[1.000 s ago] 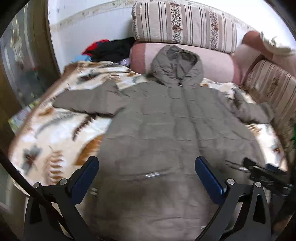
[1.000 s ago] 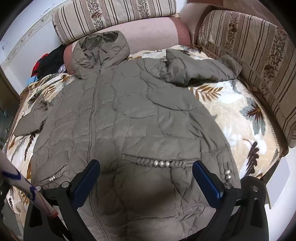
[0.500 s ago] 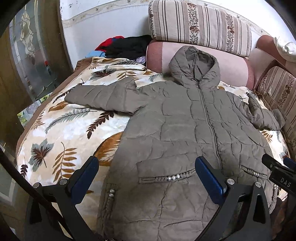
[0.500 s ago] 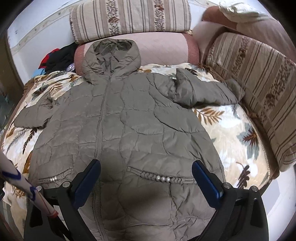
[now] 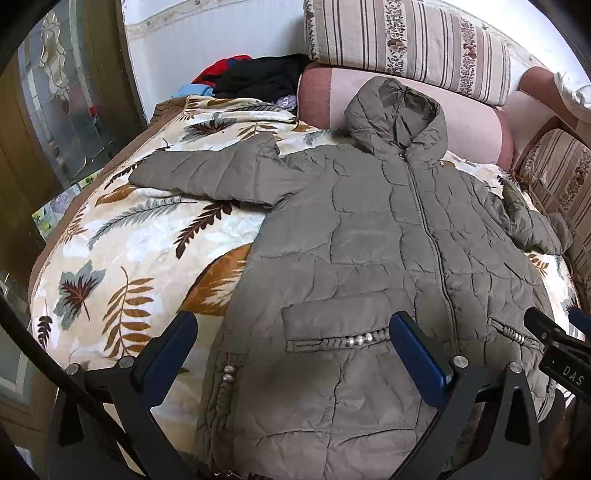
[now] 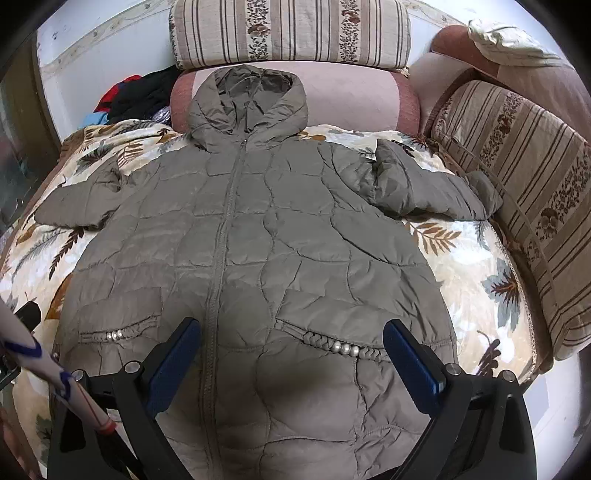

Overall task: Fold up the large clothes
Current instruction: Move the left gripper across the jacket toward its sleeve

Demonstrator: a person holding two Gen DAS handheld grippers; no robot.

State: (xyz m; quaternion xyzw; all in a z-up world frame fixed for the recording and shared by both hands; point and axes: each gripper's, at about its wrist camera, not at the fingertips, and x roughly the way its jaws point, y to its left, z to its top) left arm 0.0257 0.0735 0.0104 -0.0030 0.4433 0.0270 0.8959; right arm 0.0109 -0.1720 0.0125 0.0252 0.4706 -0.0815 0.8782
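Both grippers hang above the near edge of the sofa bed, nothing in either one. The left gripper (image 5: 291,354) has its jaws wide apart over the coat's hem on the left pocket side, and the right gripper (image 6: 291,358) is the same story, jaws spread and empty, over the hem near the right pocket. In the left view you can see the tip of the right one poking in at the right edge.

The puffer coat (image 6: 251,258) is a big olive-grey quilted thing, lying face up and zipped shut on the leaf-print blanket (image 5: 122,258), hem toward the near edge and hood toward the back. Each pocket has a braided trim with a few pearly beads (image 6: 345,348). The zipper (image 6: 221,240) runs straight up the middle.

Further back, the left sleeve (image 5: 199,177) sticks out flat toward the left edge of the bed. The right sleeve (image 6: 428,188) is bunched up a bit, its cuff end just beside the striped side cushion (image 6: 517,177).

At the far edge the hood (image 6: 247,103) rests up against the pink bolster (image 6: 351,99), with a striped cushion (image 6: 291,33) on top of that. In the far left corner sits a pile of clothes (image 5: 255,75), black, red and blue.
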